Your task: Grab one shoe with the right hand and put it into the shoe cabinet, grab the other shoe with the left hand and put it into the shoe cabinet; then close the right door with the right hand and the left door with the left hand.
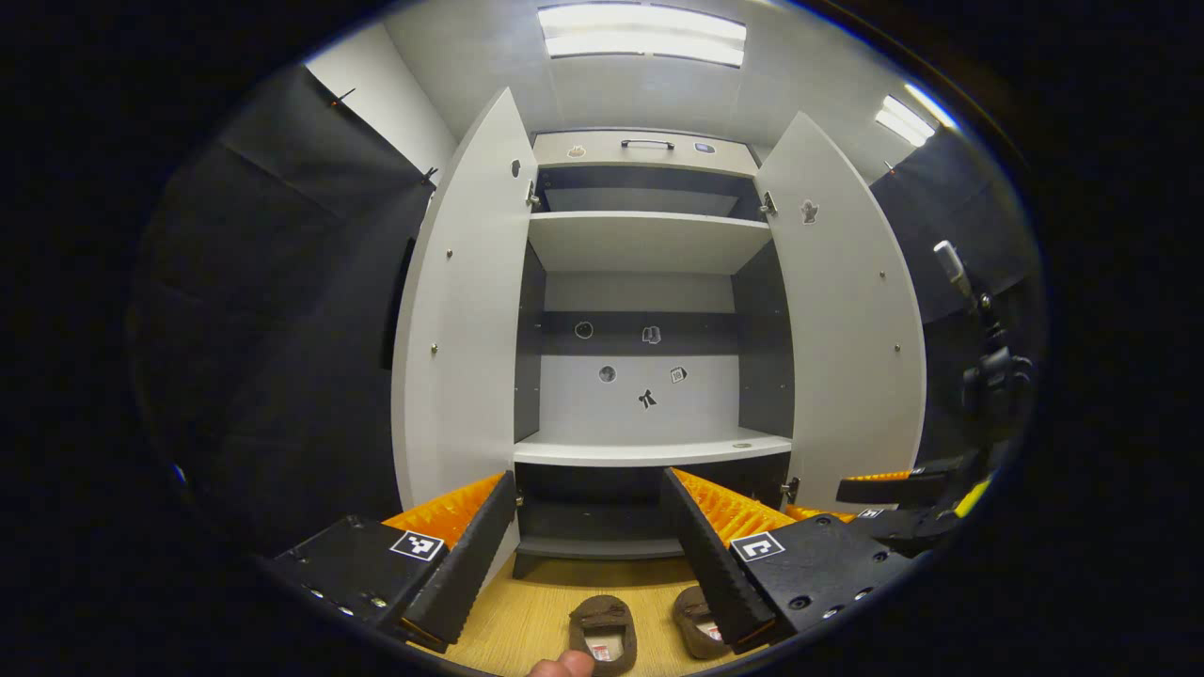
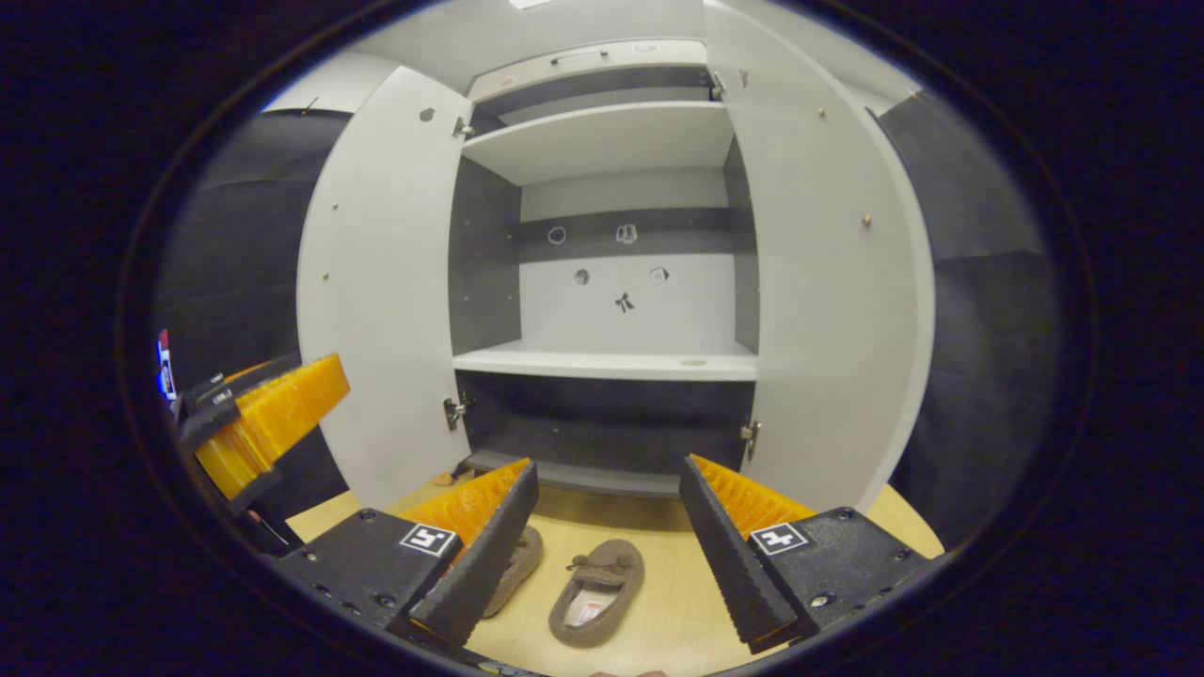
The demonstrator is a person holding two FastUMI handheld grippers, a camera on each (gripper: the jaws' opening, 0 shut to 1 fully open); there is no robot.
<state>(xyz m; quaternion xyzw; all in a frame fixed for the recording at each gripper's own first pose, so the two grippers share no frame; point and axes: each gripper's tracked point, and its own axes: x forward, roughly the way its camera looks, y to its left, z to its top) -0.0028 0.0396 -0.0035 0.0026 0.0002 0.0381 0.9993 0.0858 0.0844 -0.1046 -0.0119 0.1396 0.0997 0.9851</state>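
Note:
Two brown slippers lie side by side on the wooden floor in front of the cabinet. In the left gripper view one slipper (image 1: pixel 602 636) is below the gap of my left gripper (image 1: pixel 591 522), and the other slipper (image 1: pixel 696 621) is half hidden by its right finger. In the right gripper view one slipper (image 2: pixel 594 589) lies between the fingers of my right gripper (image 2: pixel 602 527), and its twin (image 2: pixel 520 562) peeks from behind the left finger. Both grippers are open and hold nothing. The white shoe cabinet (image 1: pixel 649 449) stands ahead with both doors swung wide.
The left door (image 1: pixel 461 310) and right door (image 1: pixel 851 310) flank the opening, with the bare middle shelf (image 2: pixel 602 362) and a dark lower bay inside. A tripod with a device (image 1: pixel 988 367) stands at the right. My right gripper (image 1: pixel 894 491) is beside the right door. A fingertip (image 1: pixel 562 666) shows at the bottom.

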